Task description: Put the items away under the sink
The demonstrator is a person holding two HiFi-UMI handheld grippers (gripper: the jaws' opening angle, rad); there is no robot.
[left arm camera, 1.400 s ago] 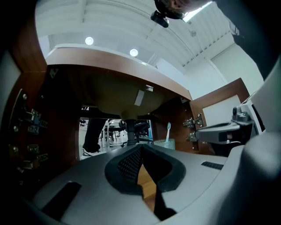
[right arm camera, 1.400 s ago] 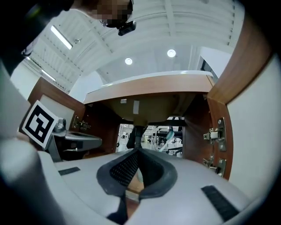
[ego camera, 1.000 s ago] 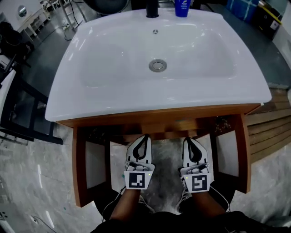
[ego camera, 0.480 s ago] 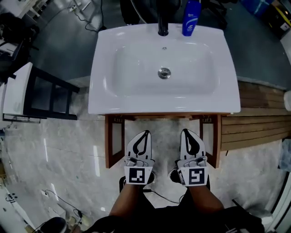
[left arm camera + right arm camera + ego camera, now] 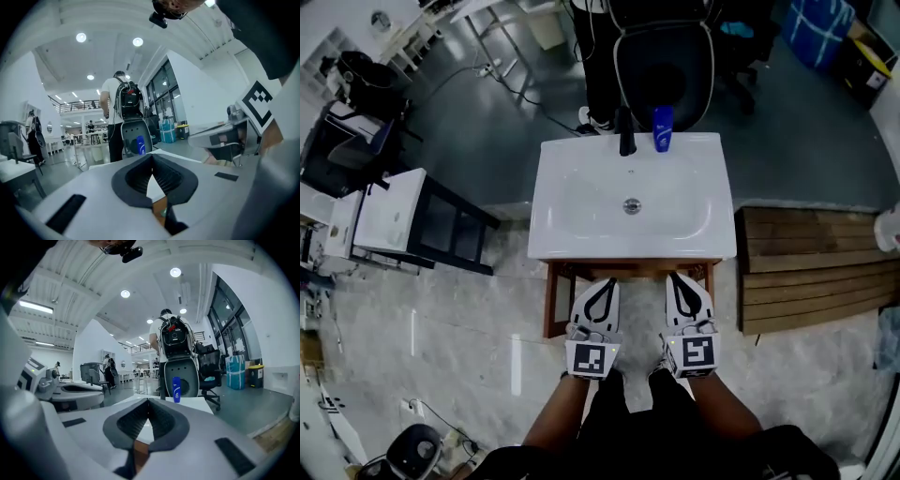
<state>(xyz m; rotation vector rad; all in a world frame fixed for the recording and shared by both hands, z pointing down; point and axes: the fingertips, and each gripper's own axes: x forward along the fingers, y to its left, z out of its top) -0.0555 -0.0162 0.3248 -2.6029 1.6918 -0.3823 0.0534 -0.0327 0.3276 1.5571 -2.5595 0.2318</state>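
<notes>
Left claw point(image 5: 606, 281), right claw point(image 5: 674, 277): closed, empty, short of white ceramic basin point(image 5: 555, 236). Step judged: fetching next item. Next: open one claw, reach upright blue plastic bottle point(image 5: 662, 128).

The glossy white sink basin point(image 5: 562, 239) is gleaming above its brown wooden frame point(image 5: 551, 298); the pale marbled floor point(image 5: 441, 319) is shining smooth.
</notes>
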